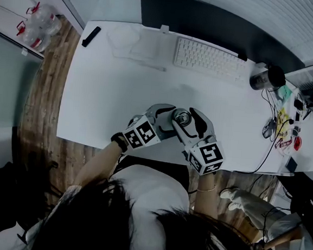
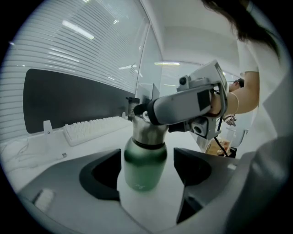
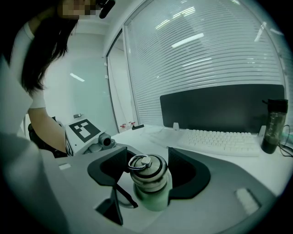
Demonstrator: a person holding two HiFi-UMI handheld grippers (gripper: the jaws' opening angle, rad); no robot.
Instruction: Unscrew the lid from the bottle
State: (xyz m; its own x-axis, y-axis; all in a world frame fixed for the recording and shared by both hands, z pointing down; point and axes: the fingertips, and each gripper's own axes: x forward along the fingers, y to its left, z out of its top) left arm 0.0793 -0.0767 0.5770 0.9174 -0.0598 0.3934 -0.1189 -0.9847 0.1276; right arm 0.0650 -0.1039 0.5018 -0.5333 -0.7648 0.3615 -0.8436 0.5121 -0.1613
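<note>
A green bottle with a steel lid stands upright near the front edge of the white desk. In the left gripper view its green body stands between my left gripper's jaws with a gap on each side; that gripper is open. In the right gripper view the steel lid, which has a ring on top, sits between my right gripper's pads, with a dark gap showing on the left side. The right gripper reaches the lid from the opposite side, above the left jaws.
A white keyboard and a dark monitor lie at the back of the desk. A dark tumbler stands at the back right, above cables and small items. A black bar lies at the back left.
</note>
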